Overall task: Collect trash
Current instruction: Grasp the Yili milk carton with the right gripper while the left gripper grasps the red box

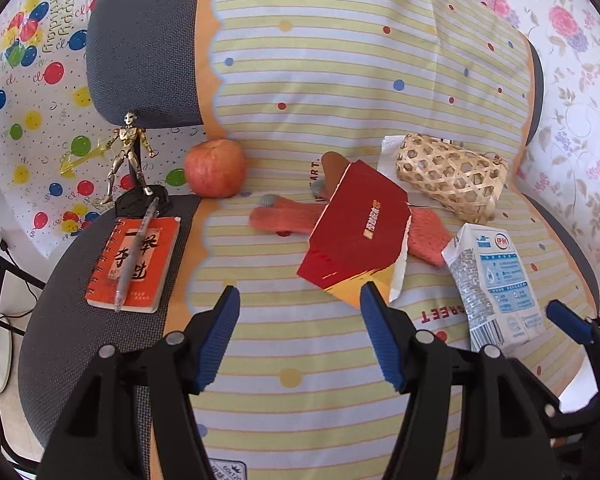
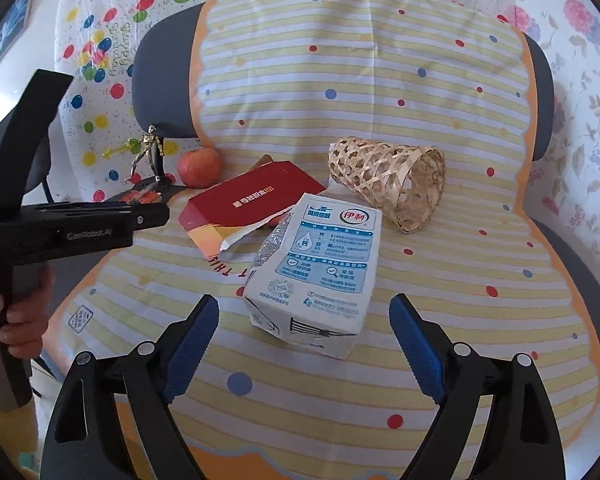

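Observation:
A torn red cardboard box (image 1: 360, 236) (image 2: 252, 200) lies on the striped cloth. A white and blue milk carton (image 1: 496, 280) (image 2: 320, 264) lies on its side to the right of it. My left gripper (image 1: 300, 292) is open and empty, and its right fingertip sits just short of the box's near corner. My right gripper (image 2: 304, 300) is open wide, with the carton's near end in the gap between its fingertips and neither pad touching it. A woven bamboo basket (image 1: 452, 176) (image 2: 388, 184) lies tipped over behind the carton, its mouth facing right.
An orange knitted glove (image 1: 284, 216) lies partly under the red box. An apple (image 1: 215, 168), a golden figure (image 1: 130, 152) and a red notebook (image 1: 136, 264) with a pen on it sit at the left. A hand (image 2: 24, 320) holds the left gripper's handle.

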`<state>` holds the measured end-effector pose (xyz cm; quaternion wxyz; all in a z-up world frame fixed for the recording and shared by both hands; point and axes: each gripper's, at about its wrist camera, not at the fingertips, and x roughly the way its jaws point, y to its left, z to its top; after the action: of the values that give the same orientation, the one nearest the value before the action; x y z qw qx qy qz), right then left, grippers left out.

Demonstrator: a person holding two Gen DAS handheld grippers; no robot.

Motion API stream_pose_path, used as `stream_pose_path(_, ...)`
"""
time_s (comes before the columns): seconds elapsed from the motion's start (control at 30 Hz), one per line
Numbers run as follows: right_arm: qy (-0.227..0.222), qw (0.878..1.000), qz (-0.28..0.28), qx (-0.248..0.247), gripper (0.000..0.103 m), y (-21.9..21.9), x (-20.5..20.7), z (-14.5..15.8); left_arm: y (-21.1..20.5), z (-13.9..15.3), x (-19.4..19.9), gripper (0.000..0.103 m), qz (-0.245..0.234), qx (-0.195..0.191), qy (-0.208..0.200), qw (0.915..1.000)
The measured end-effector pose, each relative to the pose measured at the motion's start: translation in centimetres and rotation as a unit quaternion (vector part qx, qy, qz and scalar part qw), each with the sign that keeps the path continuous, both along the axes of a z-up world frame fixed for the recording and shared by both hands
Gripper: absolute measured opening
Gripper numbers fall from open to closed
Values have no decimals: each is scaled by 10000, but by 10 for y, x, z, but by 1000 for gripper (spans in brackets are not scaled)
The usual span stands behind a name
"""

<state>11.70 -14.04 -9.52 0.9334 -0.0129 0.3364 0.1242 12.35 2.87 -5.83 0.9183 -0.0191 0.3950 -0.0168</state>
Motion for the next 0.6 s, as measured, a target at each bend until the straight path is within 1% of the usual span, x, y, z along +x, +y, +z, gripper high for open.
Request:
stream_pose_path(0.07, 140, 9997, -148, 111, 86, -2, 10, -7, 1, -1, -2, 64, -104, -24, -9, 9999)
stream_pose_path(0.1, 223, 9992, -216, 261, 84, -6, 14, -9, 0, -2, -2, 64, -188, -32, -18, 9998)
stream_pose_path(0.13, 243, 9985, -221, 436, 74, -11, 14, -8, -2, -3, -3, 65, -288, -42, -14, 9996)
stream_pose_path(0.17, 192, 9978, -239, 589, 72, -18, 14, -5, -4, -4, -3, 65, -443, -72, -1, 9990)
stream_pose_path(0.2, 127, 9977, -267, 603, 72, -22, 12, -1, -5, -5, -3, 65, -570, -118, -3, 9983)
stream_pose_path(0.27, -21, 9982, -393, 450, 71, -33, 10, 8, -8, -5, 0, 65, -694, -196, -15, 9974)
stream_pose_path(0.33, -34, 9980, -483, 403, 71, -45, 9, 14, -10, -6, 8, 66, -793, -322, -10, 9963)
stream_pose_path(0.43, -13, 9969, -627, 467, 72, -62, 8, 17, -11, -10, 25, 66, -819, -537, 41, 9952)
stream_pose_path(0.5, -10, 9962, -732, 478, 72, -70, 7, 16, -10, -15, 37, 65, -799, -663, 166, 9945)
stream_pose_path(0.53, -11, 9958, -776, 486, 72, -74, 7, 16, -9, -17, 44, 63, -790, -735, 224, 9939)
stream_pose_path(0.57, -6, 9956, -801, 485, 72, -76, 7, 15, -8, -19, 50, 58, -752, -777, 283, 9937)
stream_pose_path(0.6, -9, 9955, -814, 483, 72, -78, 6, 14, -6, -22, 56, 56, -702, -821, 342, 9936)
